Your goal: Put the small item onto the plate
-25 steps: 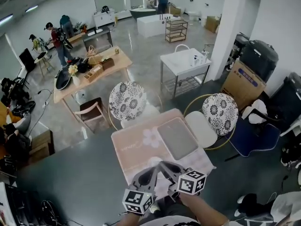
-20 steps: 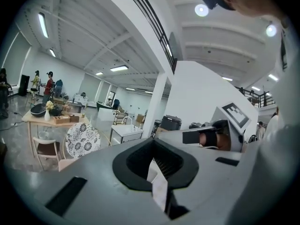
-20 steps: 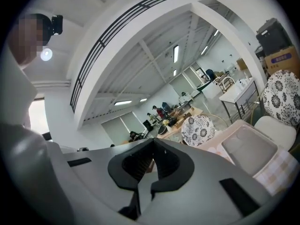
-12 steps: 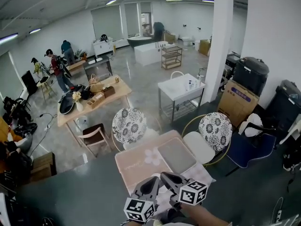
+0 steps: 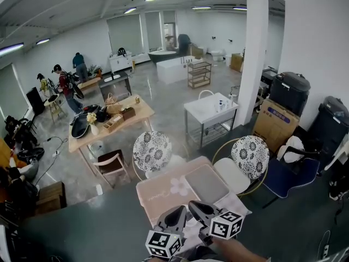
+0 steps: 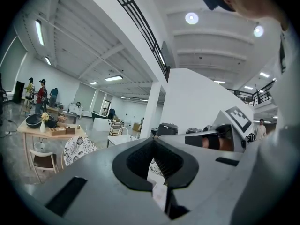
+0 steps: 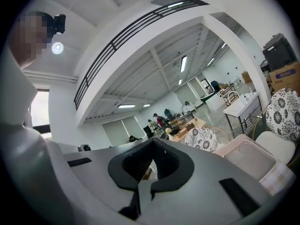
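Note:
No plate or small item shows in any view. In the head view both grippers sit at the bottom edge, close side by side, over the near edge of a pink table (image 5: 163, 192). My left gripper (image 5: 173, 218) and my right gripper (image 5: 199, 210) each have their jaws shut with nothing between them. The left gripper view shows its shut gripper (image 6: 165, 192) pointing level into the room, with the right gripper's marker cube (image 6: 236, 118) beside it. In the right gripper view the gripper (image 7: 144, 188) is likewise shut and empty.
On the pink table lie a grey tray (image 5: 206, 183) and a checked cloth (image 5: 235, 203). Two floral-backed chairs (image 5: 152, 152) (image 5: 250, 156) stand behind it. Farther off are a wooden table (image 5: 112, 121), a white sink stand (image 5: 210, 109), a pillar (image 5: 252, 53) and several people.
The head view has tilted up, showing more ceiling and room, and the pink table sits lower in the picture. Both grippers stay shut at the bottom edge, side by side.

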`<action>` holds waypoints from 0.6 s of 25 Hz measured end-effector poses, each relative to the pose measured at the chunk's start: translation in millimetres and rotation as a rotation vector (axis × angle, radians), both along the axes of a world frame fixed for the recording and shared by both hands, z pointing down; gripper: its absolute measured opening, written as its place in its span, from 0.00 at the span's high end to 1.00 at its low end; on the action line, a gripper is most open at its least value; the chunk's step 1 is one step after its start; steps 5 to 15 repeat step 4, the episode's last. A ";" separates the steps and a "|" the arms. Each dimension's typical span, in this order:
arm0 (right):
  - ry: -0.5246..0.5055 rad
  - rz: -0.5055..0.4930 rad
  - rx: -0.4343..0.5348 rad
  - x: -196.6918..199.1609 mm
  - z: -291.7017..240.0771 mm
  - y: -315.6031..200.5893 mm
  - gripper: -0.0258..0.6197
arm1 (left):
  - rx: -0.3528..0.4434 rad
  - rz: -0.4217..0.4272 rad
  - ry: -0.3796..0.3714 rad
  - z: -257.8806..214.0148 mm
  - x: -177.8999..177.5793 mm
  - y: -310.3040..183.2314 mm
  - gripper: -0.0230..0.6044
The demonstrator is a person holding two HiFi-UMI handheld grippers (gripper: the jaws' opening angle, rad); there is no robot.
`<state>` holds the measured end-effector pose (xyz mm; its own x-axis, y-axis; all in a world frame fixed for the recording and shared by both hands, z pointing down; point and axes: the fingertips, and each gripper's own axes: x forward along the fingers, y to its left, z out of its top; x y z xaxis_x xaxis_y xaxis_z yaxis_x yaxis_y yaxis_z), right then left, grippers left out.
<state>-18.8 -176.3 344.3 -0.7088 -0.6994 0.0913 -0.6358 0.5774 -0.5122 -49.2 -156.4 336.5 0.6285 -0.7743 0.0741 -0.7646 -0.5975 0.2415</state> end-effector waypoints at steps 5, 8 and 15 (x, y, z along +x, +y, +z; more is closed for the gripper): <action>0.003 0.000 0.002 -4.2 -2.4 2.6 0.94 | 0.001 -0.002 0.003 -2.0 -4.8 1.8 0.95; 0.003 0.000 0.002 -4.2 -2.4 2.6 0.94 | 0.001 -0.002 0.003 -2.0 -4.8 1.8 0.95; 0.003 0.000 0.002 -4.2 -2.4 2.6 0.94 | 0.001 -0.002 0.003 -2.0 -4.8 1.8 0.95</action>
